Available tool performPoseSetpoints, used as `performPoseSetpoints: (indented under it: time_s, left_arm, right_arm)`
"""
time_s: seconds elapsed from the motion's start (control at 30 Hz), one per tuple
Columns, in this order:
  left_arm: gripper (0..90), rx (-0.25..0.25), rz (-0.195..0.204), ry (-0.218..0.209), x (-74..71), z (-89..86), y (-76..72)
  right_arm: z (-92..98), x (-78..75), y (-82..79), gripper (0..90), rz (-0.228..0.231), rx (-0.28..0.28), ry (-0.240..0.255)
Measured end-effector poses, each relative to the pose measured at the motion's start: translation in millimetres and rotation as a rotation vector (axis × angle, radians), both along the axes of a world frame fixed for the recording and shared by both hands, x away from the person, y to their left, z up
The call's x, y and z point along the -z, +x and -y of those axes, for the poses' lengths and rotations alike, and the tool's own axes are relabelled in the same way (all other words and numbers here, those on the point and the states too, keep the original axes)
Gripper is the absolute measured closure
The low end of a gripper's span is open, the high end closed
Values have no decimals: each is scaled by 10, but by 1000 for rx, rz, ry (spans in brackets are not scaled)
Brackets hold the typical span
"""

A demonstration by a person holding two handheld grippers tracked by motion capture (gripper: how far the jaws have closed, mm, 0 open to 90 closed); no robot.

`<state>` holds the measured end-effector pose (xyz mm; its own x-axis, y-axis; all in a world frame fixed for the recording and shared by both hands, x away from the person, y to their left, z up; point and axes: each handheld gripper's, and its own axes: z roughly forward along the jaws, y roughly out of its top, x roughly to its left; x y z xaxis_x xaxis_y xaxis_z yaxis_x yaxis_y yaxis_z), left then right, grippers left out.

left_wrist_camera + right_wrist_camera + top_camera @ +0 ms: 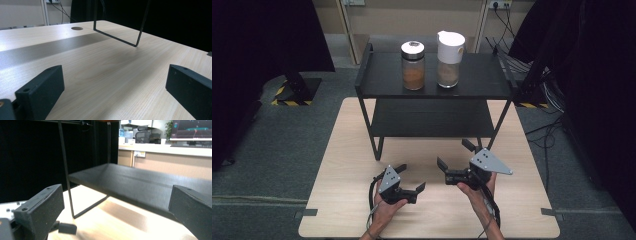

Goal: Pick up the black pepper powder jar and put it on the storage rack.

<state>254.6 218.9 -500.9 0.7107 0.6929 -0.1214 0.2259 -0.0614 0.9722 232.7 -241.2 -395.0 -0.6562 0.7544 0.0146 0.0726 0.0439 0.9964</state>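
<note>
While both grippers, left gripper (412, 186) and right gripper (456, 157), hover with blocky black fingers spread, two glass jars (413, 65) stand on a black wire-legged shelf (477, 77) atop the pale woodgrain bench (522, 200).

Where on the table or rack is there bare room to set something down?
The rack's top shelf is free left of the two jars, its lower shelf is bare, and so are the table's side strips. It's crowded around both claws.

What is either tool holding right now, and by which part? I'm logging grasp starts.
Nothing is held. The left tool and the right tool both stand open above the table, jaws empty; both jars sit untouched on the shelf.
</note>
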Motion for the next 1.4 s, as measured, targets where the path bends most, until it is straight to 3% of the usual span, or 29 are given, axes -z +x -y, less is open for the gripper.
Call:
performPoseSetpoints:
  time_s: [0.23, 0.6, 0.87, 1.4]
  left_arm:
    - [13, -1, 0, 1, -1, 2, -1]
    - [12, 0, -1, 0, -1, 1, 0]
    - [13, 0, -2, -1, 0, 1, 1]
    - [13, 4, -9, -5, 1, 0, 14]
  right_arm:
    - [27, 299, -47, 5, -40, 27, 16]
    - [-44, 601, -98, 5, -84, 20, -70]
    - [-73, 741, -96, 5, -113, 19, -84]
    - [-78, 978, -114, 5, -128, 35, -87]
